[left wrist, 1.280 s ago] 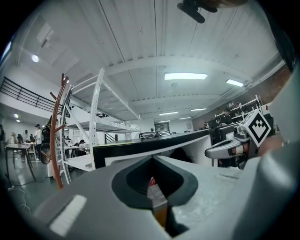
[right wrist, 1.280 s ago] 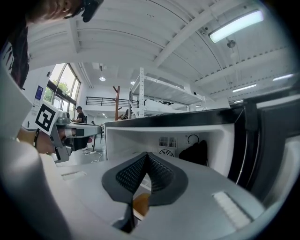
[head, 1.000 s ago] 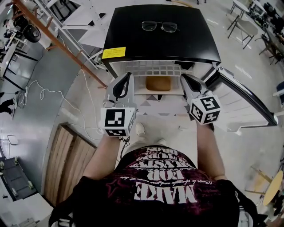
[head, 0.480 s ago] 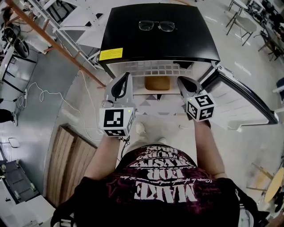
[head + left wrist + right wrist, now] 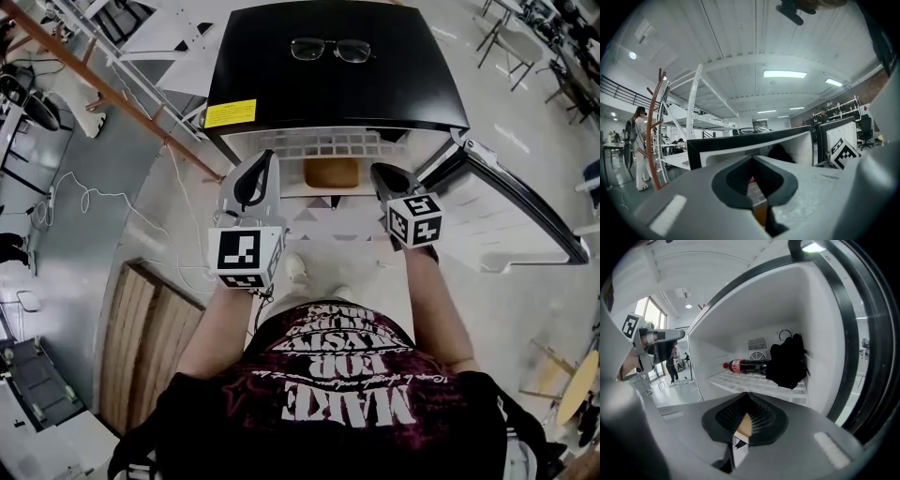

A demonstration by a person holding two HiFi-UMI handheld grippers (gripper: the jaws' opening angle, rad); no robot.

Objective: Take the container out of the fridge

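Observation:
A small white fridge with a black top [image 5: 337, 84] stands in front of me, its door [image 5: 506, 206] swung open to the right. A brown container [image 5: 331, 172] sits low in the opening, under a white wire shelf [image 5: 323, 145]. My left gripper [image 5: 265, 161] is at the left side of the opening, its jaws closed together [image 5: 752, 187] with nothing in them. My right gripper [image 5: 380, 172] is at the right side, also shut and empty [image 5: 743, 425]. In the right gripper view a cola bottle [image 5: 745, 365] lies on the shelf beside a black object [image 5: 787, 362].
Glasses [image 5: 330, 49] and a yellow label [image 5: 230, 113] are on the fridge top. A wooden panel [image 5: 150, 337] and a loose cable [image 5: 94, 202] lie on the floor to the left. Metal racking [image 5: 122, 66] stands at the left rear.
My right gripper has moved a little left and toward the fridge opening. The left gripper has barely shifted.

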